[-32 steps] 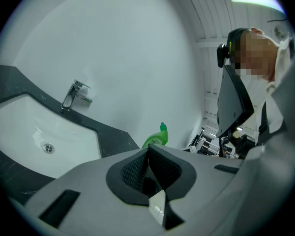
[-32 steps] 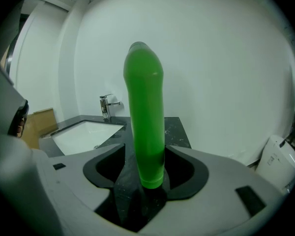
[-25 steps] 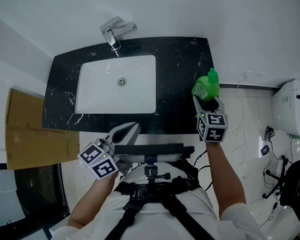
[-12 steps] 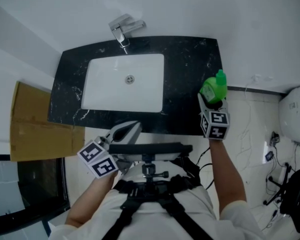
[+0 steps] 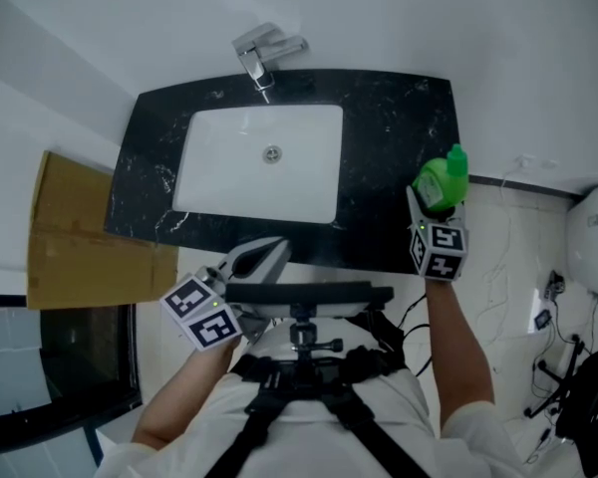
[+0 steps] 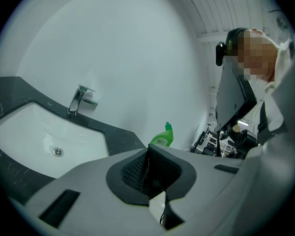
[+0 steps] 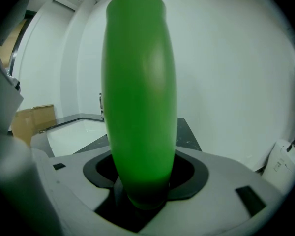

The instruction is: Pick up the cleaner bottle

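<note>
Right claw [image 5: 434,207] still clamps cleaner bottle [image 5: 441,182] over counter [image 5: 389,137] edge; left claw [image 5: 264,257] stays clenched, empty.

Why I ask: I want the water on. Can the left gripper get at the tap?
Probably yes: the left gripper is empty, and only the sink lies between it and the tap; nothing visible blocks that path.

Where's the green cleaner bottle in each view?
Head view: cleaner bottle right of centre, in the right gripper.
Left gripper view: small, centre, just above the jaws.
Right gripper view: fills the centre, between the jaws.
Shared landmark: white sink, left of the bottle in all three.
</note>
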The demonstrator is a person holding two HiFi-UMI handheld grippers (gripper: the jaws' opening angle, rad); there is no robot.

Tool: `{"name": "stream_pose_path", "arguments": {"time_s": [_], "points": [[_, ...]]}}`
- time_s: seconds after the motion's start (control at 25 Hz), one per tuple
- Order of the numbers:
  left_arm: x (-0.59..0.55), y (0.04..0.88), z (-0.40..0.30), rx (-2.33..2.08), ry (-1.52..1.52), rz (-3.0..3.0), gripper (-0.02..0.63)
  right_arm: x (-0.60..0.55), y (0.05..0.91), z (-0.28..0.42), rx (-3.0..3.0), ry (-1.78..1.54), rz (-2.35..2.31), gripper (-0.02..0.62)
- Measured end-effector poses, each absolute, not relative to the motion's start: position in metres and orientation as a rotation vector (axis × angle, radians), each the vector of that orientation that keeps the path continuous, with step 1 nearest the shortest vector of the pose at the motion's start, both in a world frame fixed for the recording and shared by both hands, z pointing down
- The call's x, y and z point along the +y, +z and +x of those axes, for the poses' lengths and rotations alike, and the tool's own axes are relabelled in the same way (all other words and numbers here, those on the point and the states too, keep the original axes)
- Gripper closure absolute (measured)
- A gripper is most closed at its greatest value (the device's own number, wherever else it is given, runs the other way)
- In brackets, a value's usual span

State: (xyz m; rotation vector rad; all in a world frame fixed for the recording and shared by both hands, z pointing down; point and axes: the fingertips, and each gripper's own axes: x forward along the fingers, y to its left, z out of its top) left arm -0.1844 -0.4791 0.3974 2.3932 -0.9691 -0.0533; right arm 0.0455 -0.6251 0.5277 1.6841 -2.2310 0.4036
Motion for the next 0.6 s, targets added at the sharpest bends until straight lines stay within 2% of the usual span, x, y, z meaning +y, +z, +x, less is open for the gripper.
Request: {"name": "stream_pose_path", "arguments": {"time_s": [0.6], "points": [[-0.4831,0.3985,-0.1788,-0.952,-0.028,2.395,0.606,-0.6273,0.5249,0.0464,-2.268,0.342,1.696,0.336]]}}
